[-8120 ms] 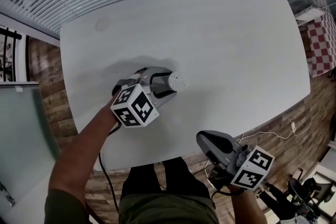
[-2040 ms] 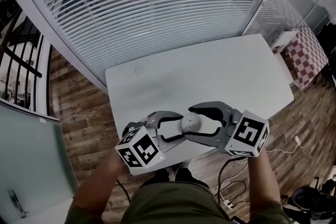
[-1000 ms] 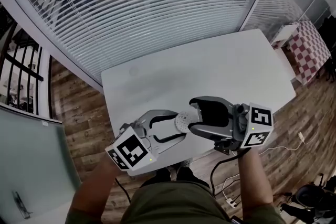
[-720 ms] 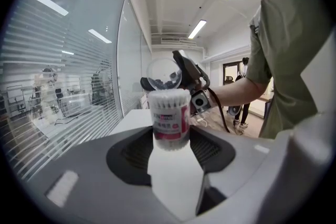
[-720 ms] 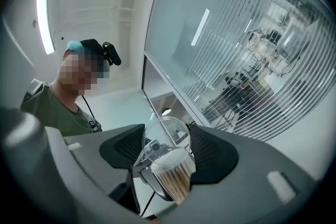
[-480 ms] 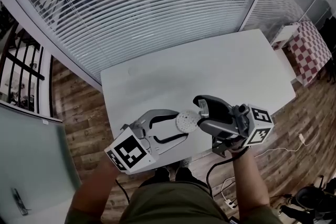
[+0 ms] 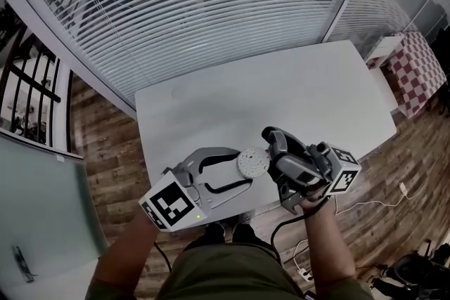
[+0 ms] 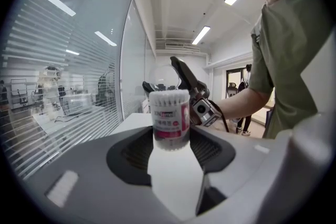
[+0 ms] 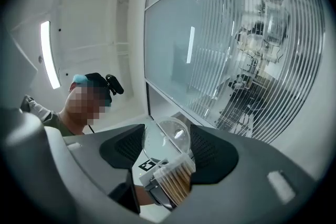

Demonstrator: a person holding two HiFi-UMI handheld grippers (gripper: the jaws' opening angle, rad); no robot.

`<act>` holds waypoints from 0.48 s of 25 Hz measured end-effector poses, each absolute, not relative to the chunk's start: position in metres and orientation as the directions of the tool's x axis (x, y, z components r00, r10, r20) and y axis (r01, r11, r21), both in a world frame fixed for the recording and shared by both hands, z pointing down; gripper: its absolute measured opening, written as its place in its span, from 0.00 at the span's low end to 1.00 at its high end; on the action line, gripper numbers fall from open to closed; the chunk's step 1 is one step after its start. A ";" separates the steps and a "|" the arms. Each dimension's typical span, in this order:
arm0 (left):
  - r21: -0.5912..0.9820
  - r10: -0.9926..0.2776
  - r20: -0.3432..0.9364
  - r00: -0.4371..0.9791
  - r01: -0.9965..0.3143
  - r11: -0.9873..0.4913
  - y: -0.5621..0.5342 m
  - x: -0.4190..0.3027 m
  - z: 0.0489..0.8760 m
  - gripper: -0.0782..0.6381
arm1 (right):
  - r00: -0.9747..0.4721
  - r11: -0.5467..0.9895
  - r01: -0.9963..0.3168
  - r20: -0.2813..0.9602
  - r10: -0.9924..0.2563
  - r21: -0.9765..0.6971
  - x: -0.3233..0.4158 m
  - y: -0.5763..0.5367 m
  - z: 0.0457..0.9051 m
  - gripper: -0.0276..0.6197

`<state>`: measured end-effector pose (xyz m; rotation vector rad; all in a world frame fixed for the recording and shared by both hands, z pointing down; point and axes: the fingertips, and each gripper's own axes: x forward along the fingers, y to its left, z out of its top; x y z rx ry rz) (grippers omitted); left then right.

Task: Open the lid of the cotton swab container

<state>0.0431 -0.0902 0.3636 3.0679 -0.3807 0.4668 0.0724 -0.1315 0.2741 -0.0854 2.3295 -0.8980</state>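
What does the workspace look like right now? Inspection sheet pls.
surface: white table, bare
job's things: container has its swab tips exposed; clear lid is off it
clutter: nothing seen
grippers: left gripper shut on container; right gripper shut on lid
cables: black cable hangs from right gripper; white cable on floor
surroundings: blinds behind table, wood floor, checked cloth at right

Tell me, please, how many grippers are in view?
2. The left gripper is at the near edge of the table, jaws shut on the container; the right gripper, beside it on the right, grips the lid. None looks hidden.
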 end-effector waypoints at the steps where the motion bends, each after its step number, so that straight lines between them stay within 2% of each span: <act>1: -0.018 -0.238 0.291 0.926 -0.244 -0.970 -0.091 0.043 0.362 0.42 | -0.791 0.762 0.169 -0.547 -0.274 -0.625 0.073 -0.132 0.273 0.46; 12: -0.007 -0.246 0.260 0.934 -0.253 -0.967 -0.095 0.045 0.355 0.42 | -0.739 0.741 0.238 -0.612 -0.281 -0.628 0.083 -0.140 0.270 0.46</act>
